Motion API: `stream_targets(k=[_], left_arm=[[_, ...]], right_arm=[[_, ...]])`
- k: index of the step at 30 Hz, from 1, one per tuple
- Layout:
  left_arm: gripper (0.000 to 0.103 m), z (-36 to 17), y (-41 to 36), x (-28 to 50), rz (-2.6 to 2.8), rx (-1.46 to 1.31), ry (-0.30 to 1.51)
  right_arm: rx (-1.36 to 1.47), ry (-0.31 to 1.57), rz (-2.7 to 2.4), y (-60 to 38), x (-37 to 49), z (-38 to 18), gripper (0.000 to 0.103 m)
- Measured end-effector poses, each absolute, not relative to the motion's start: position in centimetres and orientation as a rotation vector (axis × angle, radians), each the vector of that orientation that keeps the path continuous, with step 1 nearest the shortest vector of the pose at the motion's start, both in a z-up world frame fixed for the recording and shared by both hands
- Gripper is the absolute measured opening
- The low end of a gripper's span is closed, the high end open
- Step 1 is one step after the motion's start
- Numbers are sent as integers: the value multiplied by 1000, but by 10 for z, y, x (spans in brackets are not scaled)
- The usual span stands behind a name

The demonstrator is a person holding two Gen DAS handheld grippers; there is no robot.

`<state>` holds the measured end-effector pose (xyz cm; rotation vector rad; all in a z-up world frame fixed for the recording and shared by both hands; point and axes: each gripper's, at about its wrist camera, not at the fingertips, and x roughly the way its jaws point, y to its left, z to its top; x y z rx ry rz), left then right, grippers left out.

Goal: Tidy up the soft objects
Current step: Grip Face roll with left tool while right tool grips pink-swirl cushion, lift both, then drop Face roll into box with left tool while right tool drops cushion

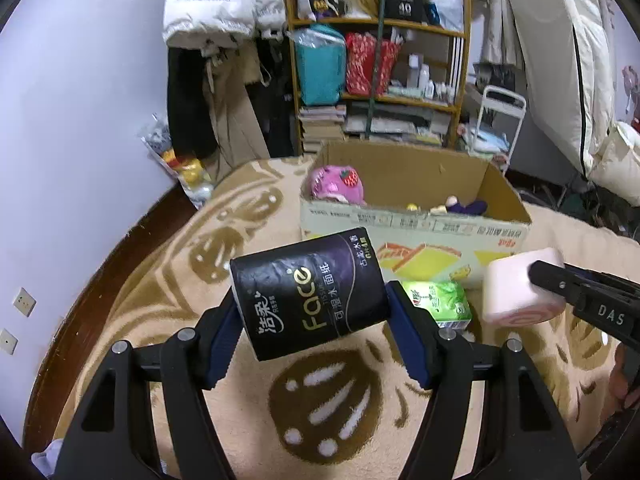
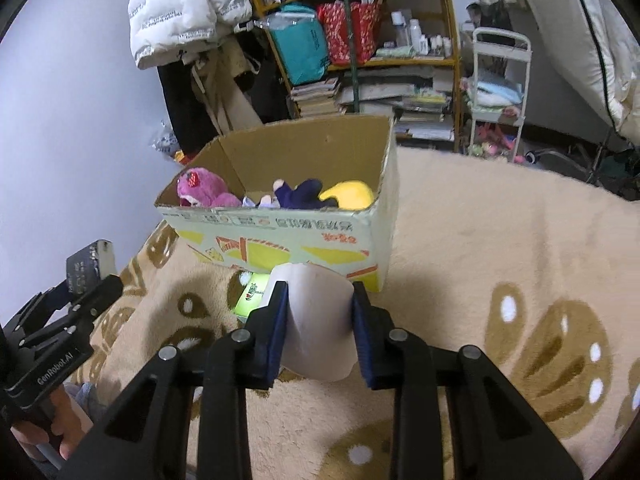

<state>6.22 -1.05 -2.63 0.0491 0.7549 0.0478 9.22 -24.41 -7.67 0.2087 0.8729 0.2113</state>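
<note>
My left gripper (image 1: 312, 316) is shut on a black tissue pack (image 1: 308, 292) marked "Face" and holds it above the beige blanket. My right gripper (image 2: 320, 312) is shut on a pale pink roll-shaped soft toy (image 2: 320, 320), also seen at the right of the left wrist view (image 1: 520, 288). An open cardboard box (image 1: 416, 236) stands ahead and holds a pink plush (image 2: 204, 192), a dark purple doll (image 2: 300, 196) and a yellow plush (image 2: 352, 196). A green tissue pack (image 1: 440, 304) lies on the blanket in front of the box.
A wooden shelf (image 1: 380, 24) full of bags, books and bottles stands behind the box. Coats hang at its left. A white cart (image 2: 500, 92) and bedding are at the right. A bag of toys (image 1: 188, 168) leans by the wall.
</note>
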Motion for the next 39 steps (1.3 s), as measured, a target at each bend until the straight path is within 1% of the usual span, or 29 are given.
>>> stream_targets(k=[6, 19, 25, 31, 39], left_arm=[[68, -10, -13, 46, 51, 61, 686], [68, 11, -21, 35, 26, 93, 558], [68, 17, -30, 48, 25, 116, 503], [68, 29, -40, 78, 0, 120, 465], [68, 36, -40, 124, 5, 78, 481]], right_arm=[[191, 780, 187, -252, 75, -48, 32], [147, 628, 153, -253, 63, -12, 32], [148, 567, 160, -255, 73, 2, 32], [140, 515, 170, -252, 99, 12, 32], [20, 468, 197, -237, 137, 13, 32]])
